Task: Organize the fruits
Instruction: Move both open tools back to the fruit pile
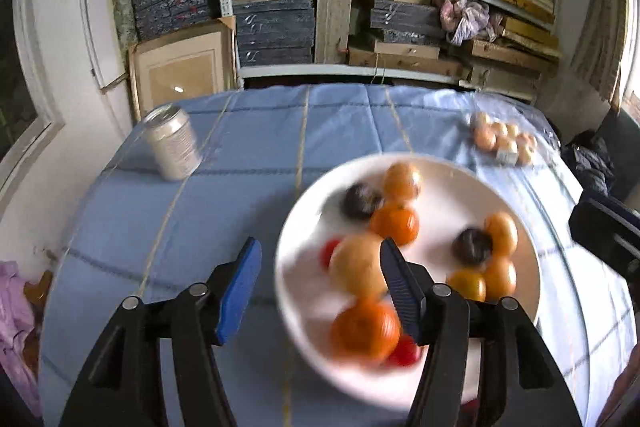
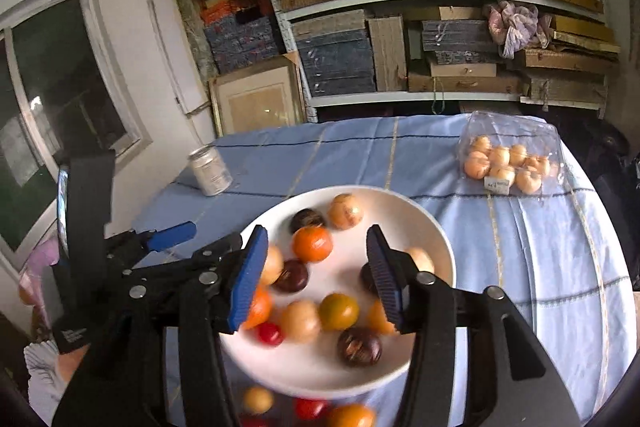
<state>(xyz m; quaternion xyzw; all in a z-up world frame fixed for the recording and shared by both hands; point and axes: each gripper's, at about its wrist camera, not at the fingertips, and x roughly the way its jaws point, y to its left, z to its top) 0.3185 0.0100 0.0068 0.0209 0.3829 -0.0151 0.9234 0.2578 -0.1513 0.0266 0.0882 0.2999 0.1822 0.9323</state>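
Left wrist view: the left gripper [image 1: 320,291] hangs over a table [image 1: 248,155] covered in a blue checked cloth, its blue-padded fingers [image 1: 240,291] spread apart with nothing between them. One finger is above bare cloth, the other above a white plate [image 1: 448,183] that holds blurred round fruits [image 1: 394,221], orange, pale yellow, dark purple and small red. A silver can [image 1: 172,143] stands near the table's far left corner; a clear bag of small pale fruits [image 1: 502,143] lies near the far right corner. Right wrist view: the right gripper [image 2: 316,275] hovers over the same plate [image 2: 424,223], its fingers [image 2: 250,277] spread and holding nothing, the fruits [image 2: 312,244] scattered across the plate below. A few more fruits [image 2: 258,399] lie on the cloth at the plate's near side. The left gripper [image 2: 172,231] shows beyond the plate's left side. The can [image 2: 210,171] and bag [image 2: 508,163] sit toward the far edge.
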